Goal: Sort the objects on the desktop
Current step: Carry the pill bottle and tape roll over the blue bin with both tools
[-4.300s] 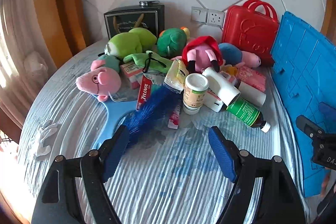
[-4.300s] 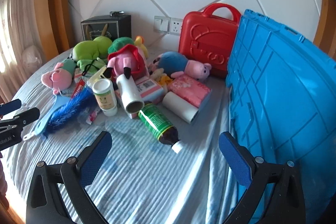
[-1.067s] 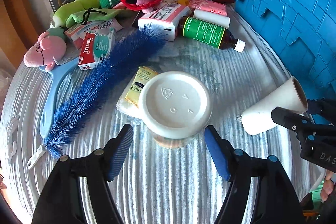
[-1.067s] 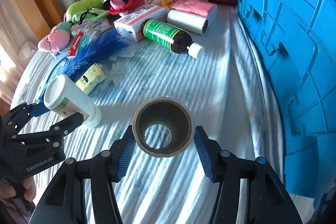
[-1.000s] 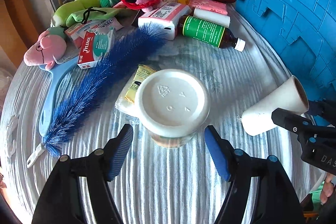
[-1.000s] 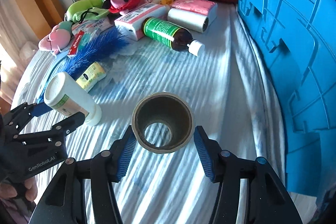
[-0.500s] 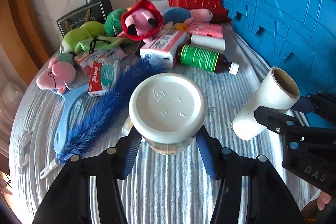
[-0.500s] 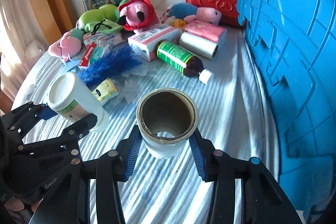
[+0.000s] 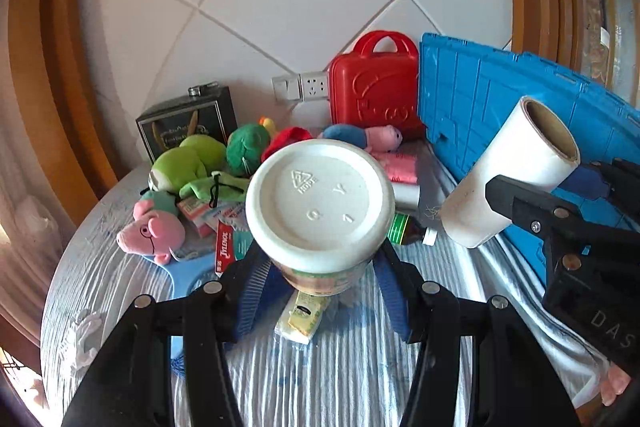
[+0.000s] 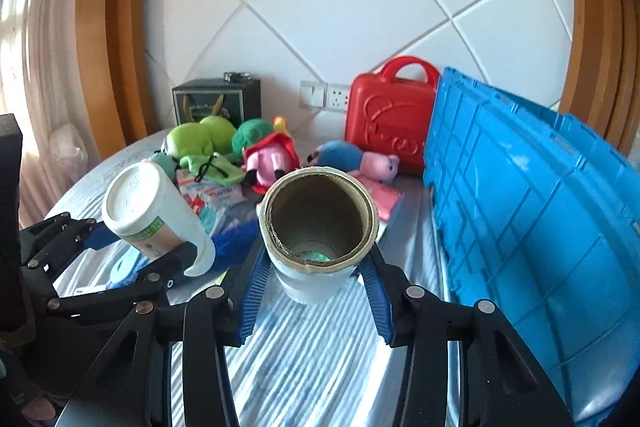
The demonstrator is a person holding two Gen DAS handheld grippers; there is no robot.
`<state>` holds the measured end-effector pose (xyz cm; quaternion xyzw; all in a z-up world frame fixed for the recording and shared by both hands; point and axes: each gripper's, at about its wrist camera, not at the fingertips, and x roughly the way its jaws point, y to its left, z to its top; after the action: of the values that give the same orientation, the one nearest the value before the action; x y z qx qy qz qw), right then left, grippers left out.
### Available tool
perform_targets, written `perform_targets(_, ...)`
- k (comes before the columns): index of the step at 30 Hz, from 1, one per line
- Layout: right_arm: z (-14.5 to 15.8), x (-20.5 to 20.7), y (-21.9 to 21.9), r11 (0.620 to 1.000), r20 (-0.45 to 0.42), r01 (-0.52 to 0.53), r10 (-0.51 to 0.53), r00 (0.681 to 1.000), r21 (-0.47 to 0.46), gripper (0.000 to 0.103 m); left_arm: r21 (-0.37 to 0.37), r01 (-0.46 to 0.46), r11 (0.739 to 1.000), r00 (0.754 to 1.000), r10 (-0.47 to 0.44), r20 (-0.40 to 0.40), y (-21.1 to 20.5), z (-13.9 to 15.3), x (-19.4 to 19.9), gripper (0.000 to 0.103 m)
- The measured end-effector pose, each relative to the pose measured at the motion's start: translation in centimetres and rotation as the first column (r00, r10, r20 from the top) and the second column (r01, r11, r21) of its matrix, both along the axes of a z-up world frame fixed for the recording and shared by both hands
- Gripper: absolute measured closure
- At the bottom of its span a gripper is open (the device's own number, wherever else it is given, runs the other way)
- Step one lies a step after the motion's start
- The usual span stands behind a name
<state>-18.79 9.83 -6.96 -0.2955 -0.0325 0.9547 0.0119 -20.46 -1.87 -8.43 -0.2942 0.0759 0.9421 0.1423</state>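
Observation:
My left gripper (image 9: 320, 267) is shut on a white pill bottle (image 9: 320, 203) with a green label, its base turned toward the camera, held above the striped tablecloth (image 9: 340, 379). The same bottle (image 10: 148, 215) shows at the left of the right wrist view. My right gripper (image 10: 314, 277) is shut on a white paper roll (image 10: 318, 223) with a brown cardboard core, also lifted off the table. That roll (image 9: 508, 171) appears at the right of the left wrist view, in front of the blue crate.
A blue crate (image 10: 532, 211) stands along the right side. Against the tiled wall sit a red case (image 10: 390, 123) and a dark box (image 10: 216, 105). Plush toys (image 10: 200, 143), medicine boxes (image 9: 228, 243), a blue brush (image 9: 188, 275) and a small yellow packet (image 9: 304, 315) lie on the table.
Both grippers closed on their objects, the bottle and the roll, and lifted them off the table. Both views tilted up toward the wall.

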Motion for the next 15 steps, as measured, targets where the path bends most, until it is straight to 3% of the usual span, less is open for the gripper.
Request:
perform_targets(7, 6.1, 3.5, -0.8, 0.993, -0.176, 0.099, -0.085, 0.981, 0.07, 0.058, 0.058, 0.07, 0.996, 0.992, -0.063, -0.112, 0.4, 4.7, 1.5, 0.051)
perform_targets(15, 11.4, 7.1, 3.5, 0.962, -0.331, 0.255, -0.212, 0.919, 0.092, 0.058, 0.088, 0.159, 0.983, 0.968, -0.137, -0.211, 6.7, 9.5, 3.9, 0.051)
